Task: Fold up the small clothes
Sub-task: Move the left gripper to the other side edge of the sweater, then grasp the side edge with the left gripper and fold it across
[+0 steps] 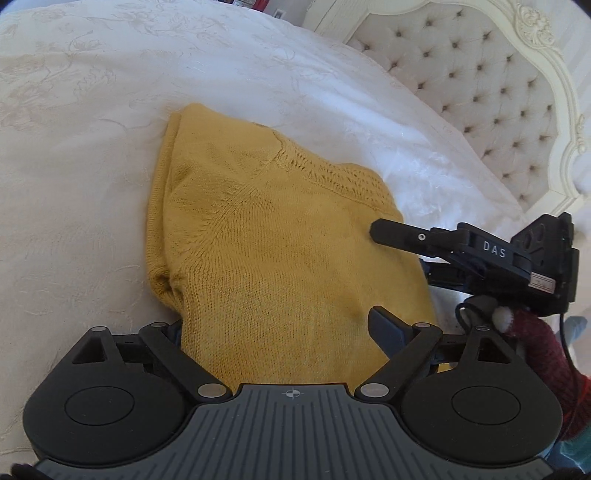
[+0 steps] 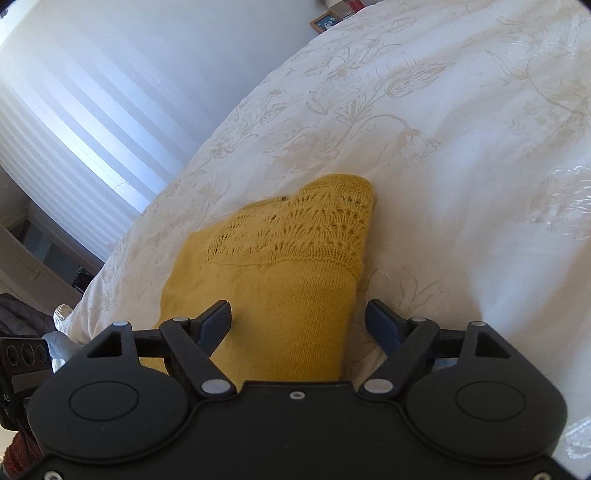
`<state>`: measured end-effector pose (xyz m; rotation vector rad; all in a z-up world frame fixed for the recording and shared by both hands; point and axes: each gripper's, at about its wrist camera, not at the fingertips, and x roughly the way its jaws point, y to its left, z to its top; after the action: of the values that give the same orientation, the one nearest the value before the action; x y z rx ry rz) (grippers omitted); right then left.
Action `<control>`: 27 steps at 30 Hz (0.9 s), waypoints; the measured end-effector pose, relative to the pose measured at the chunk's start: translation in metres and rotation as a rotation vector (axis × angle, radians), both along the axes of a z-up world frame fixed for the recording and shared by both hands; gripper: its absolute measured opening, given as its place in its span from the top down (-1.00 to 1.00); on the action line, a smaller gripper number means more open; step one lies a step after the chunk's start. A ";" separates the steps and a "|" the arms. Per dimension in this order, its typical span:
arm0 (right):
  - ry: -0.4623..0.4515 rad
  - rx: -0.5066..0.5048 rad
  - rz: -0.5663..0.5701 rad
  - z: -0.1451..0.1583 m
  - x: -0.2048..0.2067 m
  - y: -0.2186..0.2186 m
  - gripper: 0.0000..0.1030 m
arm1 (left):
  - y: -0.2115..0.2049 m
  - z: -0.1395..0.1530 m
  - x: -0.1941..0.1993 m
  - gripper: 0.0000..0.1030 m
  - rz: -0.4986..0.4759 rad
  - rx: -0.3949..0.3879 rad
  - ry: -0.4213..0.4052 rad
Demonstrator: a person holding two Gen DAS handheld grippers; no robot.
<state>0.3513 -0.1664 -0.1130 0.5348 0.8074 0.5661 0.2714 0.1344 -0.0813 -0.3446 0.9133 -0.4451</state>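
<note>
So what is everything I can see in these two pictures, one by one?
Knitted garment: one, mustard yellow, folded, lying on the bed between both tools.
Bedspread: one, cream with a floral pattern, covering the bed.
Headboard: one, pale tufted, carved cream frame, behind the bed.
Wall: pale, striped, beside the bed.
Small frame: one, wooden with blue, past the bed's far edge.
Left tool: black, open, astride the garment.
Right tool: black, open, over the garment's edge.
</note>
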 end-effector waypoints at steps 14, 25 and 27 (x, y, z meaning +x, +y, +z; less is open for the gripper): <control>-0.027 0.035 0.068 -0.002 0.012 0.006 -0.90 | -0.003 0.001 -0.014 -0.52 -0.035 -0.036 -0.025; -0.006 0.023 0.041 0.005 0.004 0.002 0.23 | 0.013 0.003 -0.009 0.74 0.038 -0.114 0.045; -0.004 0.028 0.026 0.015 -0.002 0.002 0.25 | 0.013 0.010 -0.014 0.75 0.035 -0.139 0.044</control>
<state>0.3496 -0.1643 -0.0981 0.5491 0.8043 0.6030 0.2573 0.1476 -0.0710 -0.4984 0.9196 -0.4720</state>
